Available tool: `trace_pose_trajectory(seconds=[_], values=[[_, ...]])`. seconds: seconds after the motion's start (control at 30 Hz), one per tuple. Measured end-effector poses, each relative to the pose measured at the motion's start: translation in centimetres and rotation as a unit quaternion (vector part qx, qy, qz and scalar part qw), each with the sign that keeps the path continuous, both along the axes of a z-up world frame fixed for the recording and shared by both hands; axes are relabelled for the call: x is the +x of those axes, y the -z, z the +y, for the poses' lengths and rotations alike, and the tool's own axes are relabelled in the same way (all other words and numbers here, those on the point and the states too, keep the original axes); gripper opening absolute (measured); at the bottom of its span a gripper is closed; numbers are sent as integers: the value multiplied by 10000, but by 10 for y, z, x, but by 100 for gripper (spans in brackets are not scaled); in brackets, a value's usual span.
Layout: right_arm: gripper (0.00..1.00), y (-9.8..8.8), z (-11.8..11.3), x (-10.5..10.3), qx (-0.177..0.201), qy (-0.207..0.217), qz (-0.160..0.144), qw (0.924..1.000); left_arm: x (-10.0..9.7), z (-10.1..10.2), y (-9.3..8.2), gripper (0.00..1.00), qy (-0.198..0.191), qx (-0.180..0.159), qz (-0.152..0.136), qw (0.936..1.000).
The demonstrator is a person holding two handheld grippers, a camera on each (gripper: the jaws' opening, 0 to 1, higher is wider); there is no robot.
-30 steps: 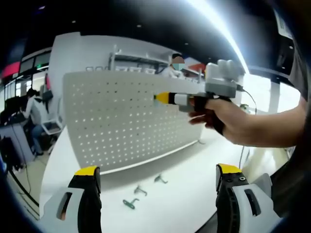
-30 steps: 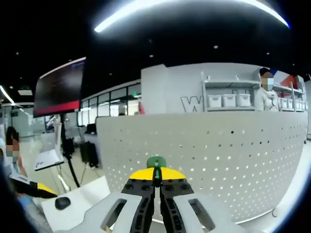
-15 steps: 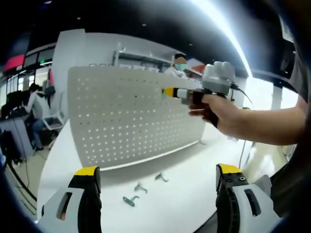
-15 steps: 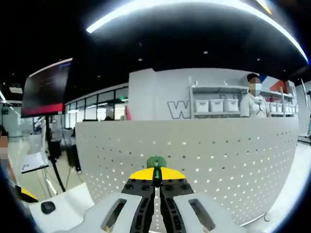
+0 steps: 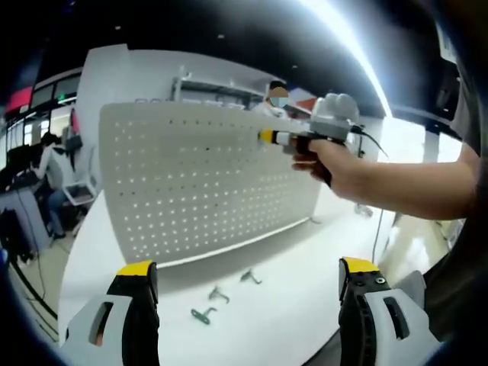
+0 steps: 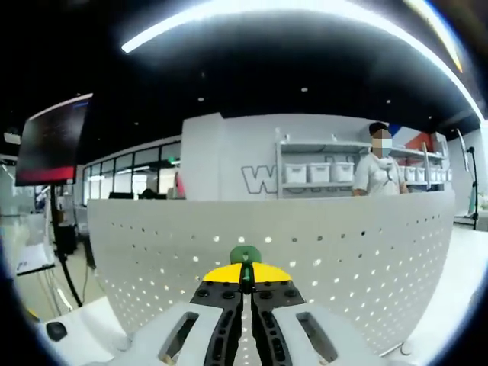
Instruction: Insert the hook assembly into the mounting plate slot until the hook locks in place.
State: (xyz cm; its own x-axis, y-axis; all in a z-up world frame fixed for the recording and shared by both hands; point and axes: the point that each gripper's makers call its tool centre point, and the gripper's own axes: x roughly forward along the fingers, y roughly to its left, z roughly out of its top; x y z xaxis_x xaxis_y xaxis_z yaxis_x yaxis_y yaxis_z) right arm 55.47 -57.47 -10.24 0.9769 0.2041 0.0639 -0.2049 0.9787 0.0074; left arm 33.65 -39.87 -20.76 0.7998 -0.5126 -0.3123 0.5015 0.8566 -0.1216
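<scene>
Green hook (image 6: 245,255): pinched between the yellow tips of the right tongs (image 6: 245,279), its rounded head poking up just above them, close in front of the pegboard
Right tongs: jaws together, clamped on the green hook; in the left gripper view they come in from the right (image 5: 267,137), held in a person's hand (image 5: 329,156), yellow tip at the upper face of the pegboard
Pegboard (image 5: 198,183): white perforated mounting plate standing upright on the tabletop (image 5: 290,305); in the right gripper view it spans the picture behind the hook (image 6: 343,267)
Left tongs (image 5: 248,282): jaws wide apart, holding nothing, low over the tabletop and well apart from the green hook
Spare hooks: three small metal hooks lie on the tabletop between the left tongs' jaws, near the foot of the pegboard, one greenish (image 5: 201,315), two grey (image 5: 219,294) (image 5: 248,276)
Background: white shelving with bins (image 6: 328,171) behind the pegboard, a person standing beside it
</scene>
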Motion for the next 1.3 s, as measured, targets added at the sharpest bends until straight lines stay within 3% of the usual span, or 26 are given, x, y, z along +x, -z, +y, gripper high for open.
trace_pose_trajectory(seconds=[0.63,1.3], values=[[0,-12,-11,11,153,310,-315,9989,5,5,-1,100,-84,59,3,9999],[0,-3,-10,21,166,287,-298,9990,10,8,3,100,-137,56,73,9999]])
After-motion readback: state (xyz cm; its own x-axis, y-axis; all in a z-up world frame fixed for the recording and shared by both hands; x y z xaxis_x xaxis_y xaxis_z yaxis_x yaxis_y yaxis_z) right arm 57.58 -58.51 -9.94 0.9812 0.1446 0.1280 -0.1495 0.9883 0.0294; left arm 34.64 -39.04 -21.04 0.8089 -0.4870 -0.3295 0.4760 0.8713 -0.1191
